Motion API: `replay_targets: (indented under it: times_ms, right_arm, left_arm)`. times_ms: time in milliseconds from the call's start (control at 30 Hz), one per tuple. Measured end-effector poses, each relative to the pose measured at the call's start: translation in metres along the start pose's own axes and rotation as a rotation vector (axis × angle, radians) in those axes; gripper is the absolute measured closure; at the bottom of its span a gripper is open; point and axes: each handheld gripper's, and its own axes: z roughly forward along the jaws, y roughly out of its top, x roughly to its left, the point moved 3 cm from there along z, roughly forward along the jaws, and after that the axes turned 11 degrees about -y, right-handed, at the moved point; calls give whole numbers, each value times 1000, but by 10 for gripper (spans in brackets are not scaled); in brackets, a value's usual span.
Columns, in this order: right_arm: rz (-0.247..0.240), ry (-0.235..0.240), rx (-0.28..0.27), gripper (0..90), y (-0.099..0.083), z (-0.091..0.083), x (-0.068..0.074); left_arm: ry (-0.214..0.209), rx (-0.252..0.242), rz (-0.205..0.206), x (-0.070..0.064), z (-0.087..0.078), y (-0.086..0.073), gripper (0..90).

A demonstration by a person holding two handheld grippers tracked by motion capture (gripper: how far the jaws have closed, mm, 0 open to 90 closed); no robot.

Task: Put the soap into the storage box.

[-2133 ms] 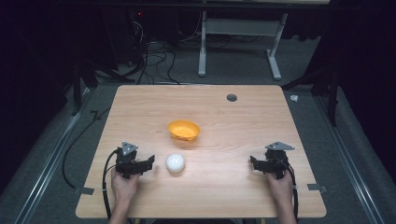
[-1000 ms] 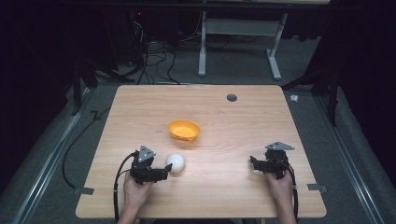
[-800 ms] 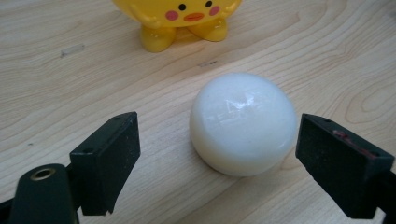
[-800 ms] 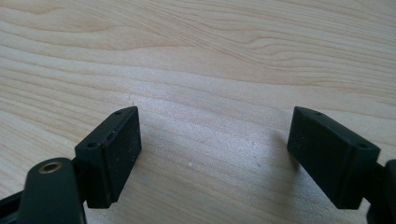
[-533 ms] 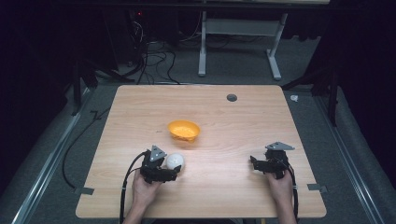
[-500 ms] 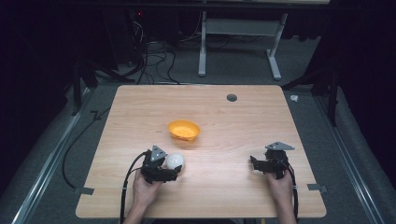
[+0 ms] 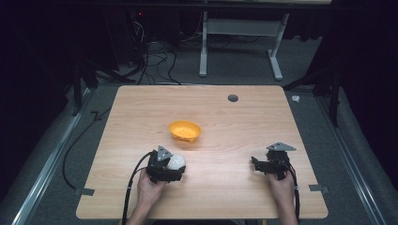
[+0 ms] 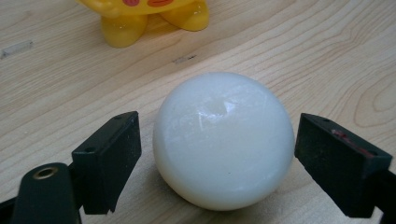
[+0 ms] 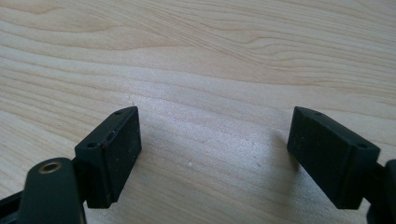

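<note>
- Left gripper (image 8: 217, 154) has its jaws spread around the glossy white ball (image 8: 223, 140) on the wooden table (image 7: 244, 117), narrow gaps either side.
- Yellow plastic toy (image 8: 149, 18) beyond is cut off.
- Right gripper (image 9: 215, 154) is spread wide over bare wood.

glossy, perhaps plastic white ball (image 8: 223, 140); matt wood-grain table (image 8: 327, 56).

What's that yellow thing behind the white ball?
Behind the white ball, past bare wooden table, stands a yellow bowl on stubby feet. Its inside looks empty from the high view; the ball hides the wood beneath itself.
</note>
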Motion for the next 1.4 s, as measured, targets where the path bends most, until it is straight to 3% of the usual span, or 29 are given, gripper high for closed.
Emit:
replay_targets:
  times_ms: [700, 833, 1133, 1400]
  right_arm:
    - [0, 0, 0, 183, 0, 0, 0]
    - [0, 0, 0, 183, 0, 0, 0]
    - [0, 0, 0, 183, 0, 0, 0]
    - [0, 0, 0, 183, 0, 0, 0]
  left_arm:
    - [25, 42, -5, 2, 16, -1, 187]
    - [36, 53, 13, 0, 17, -1, 210]
    - [31, 59, 23, -1, 16, -1, 237]
    - [25, 52, 2, 2, 11, 0, 239]
